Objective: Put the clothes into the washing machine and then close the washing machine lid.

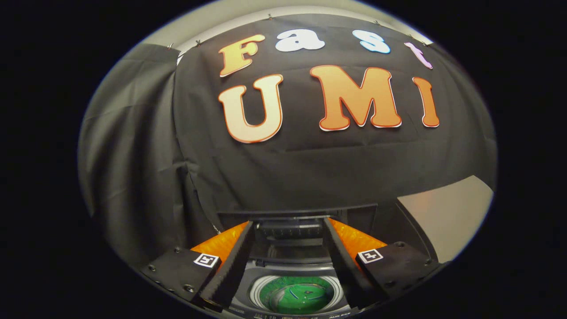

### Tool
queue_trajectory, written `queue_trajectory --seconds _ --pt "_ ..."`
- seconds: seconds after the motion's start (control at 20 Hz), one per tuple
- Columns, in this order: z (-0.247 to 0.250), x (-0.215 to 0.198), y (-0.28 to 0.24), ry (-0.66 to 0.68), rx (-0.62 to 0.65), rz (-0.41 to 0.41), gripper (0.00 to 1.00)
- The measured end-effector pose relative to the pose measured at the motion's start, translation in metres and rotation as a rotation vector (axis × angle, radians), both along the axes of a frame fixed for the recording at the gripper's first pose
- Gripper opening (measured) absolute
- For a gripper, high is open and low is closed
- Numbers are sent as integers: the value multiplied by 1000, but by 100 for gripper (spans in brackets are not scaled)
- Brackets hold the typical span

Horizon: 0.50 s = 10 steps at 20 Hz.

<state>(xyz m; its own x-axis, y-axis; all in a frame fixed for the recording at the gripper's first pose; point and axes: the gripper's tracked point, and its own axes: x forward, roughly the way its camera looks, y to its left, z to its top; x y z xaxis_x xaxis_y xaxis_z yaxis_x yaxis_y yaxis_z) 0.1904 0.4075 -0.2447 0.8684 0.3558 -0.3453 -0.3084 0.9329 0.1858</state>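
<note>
Tongs (pixel 289 248) spread wide — above washing machine (pixel 292 270), clothes (pixel 297 296) inside.

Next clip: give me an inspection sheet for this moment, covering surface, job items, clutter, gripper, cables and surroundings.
Surface: pale floor patch to the right of the machine.
Job's things: washing machine seen from above, lid raised at the back; green clothes lie inside the drum.
Clutter: nothing seen.
Grippers: hand-held gripper open, fingers spread and empty, poised above the drum opening with the raised lid just ahead of the fingertips.
Cables: nothing seen.
Surroundings: black cloth wall behind the machine, a second dark drape to its left.
</note>
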Motion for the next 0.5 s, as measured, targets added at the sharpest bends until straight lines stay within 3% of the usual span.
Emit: queue_trajectory --seconds 0.3,0.5 --pt "-14 95 -15 24 -42 -70 98" --pt "-46 132 -10 75 -77 -69 98"
